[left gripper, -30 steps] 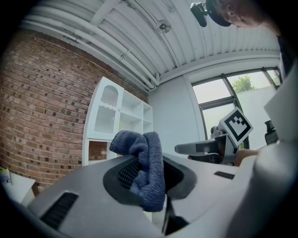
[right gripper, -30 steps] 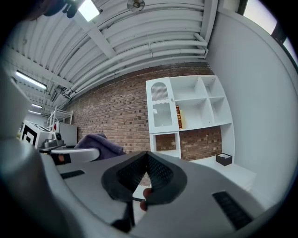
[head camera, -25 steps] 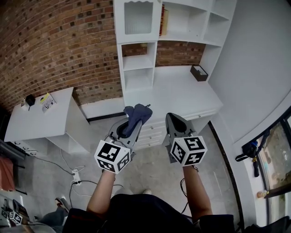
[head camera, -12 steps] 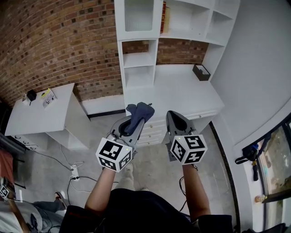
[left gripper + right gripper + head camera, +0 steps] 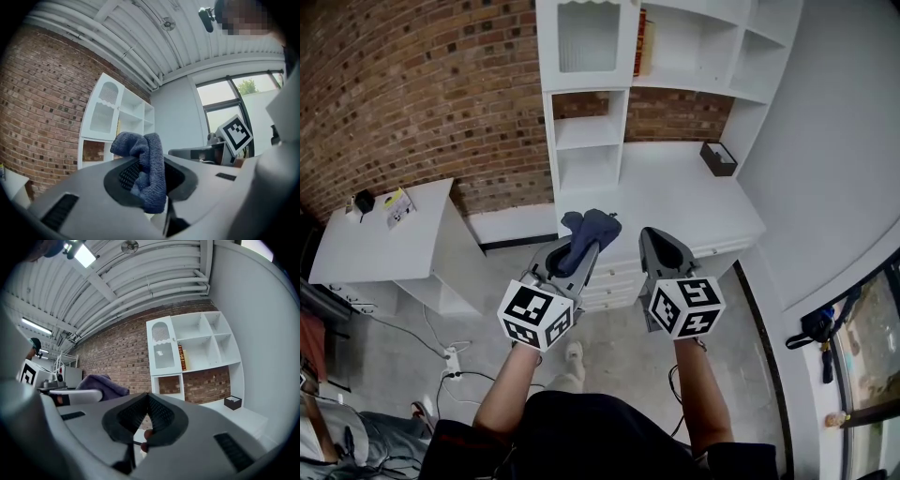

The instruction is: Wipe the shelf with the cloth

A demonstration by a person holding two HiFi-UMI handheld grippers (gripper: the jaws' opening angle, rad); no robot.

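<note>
A dark blue cloth (image 5: 590, 229) is pinched in my left gripper (image 5: 581, 246), its bunched end sticking out past the jaws. In the left gripper view the cloth (image 5: 146, 168) hangs folded between the shut jaws. My right gripper (image 5: 654, 246) is held beside it, jaws shut with nothing in them (image 5: 146, 404). Ahead stands a white shelf unit (image 5: 586, 131) with open cubbies against a brick wall, over a white desk top (image 5: 675, 192). Both grippers hover short of the desk's front drawers (image 5: 614, 272).
A small dark box (image 5: 718, 157) sits at the desk's back right. A red book (image 5: 641, 42) stands in an upper cubby. A white side cabinet (image 5: 380, 248) with small items is at the left. Cables and a power strip (image 5: 450, 361) lie on the floor.
The view has drifted slightly; the desk and shelf sit a little closer and further right. Both grippers keep their pose, the cloth still held in the left.
</note>
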